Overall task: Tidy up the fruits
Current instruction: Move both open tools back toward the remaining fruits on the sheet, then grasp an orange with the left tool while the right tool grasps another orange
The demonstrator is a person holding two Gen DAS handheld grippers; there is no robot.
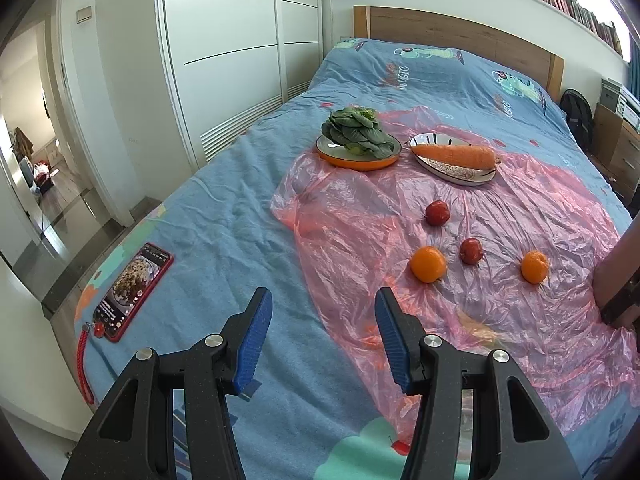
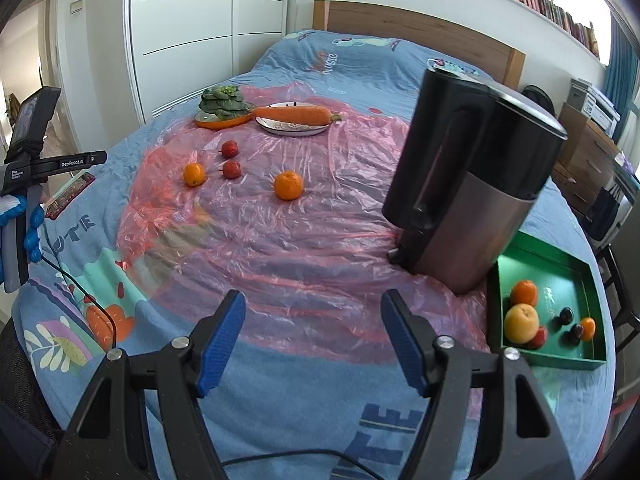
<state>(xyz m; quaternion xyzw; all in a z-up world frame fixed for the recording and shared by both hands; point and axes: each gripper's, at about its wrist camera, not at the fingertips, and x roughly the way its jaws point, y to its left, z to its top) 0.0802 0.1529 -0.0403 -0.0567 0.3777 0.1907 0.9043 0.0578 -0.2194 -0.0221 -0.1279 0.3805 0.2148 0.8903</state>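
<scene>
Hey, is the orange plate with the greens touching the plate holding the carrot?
Apart. The left wrist view shows pink plastic between the orange plate and the carrot plate.

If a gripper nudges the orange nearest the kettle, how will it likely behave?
The orange looks round, so it would probably roll. The crinkled pink plastic sheet beneath may slide or bunch, and the soft bed could slow it.
</scene>
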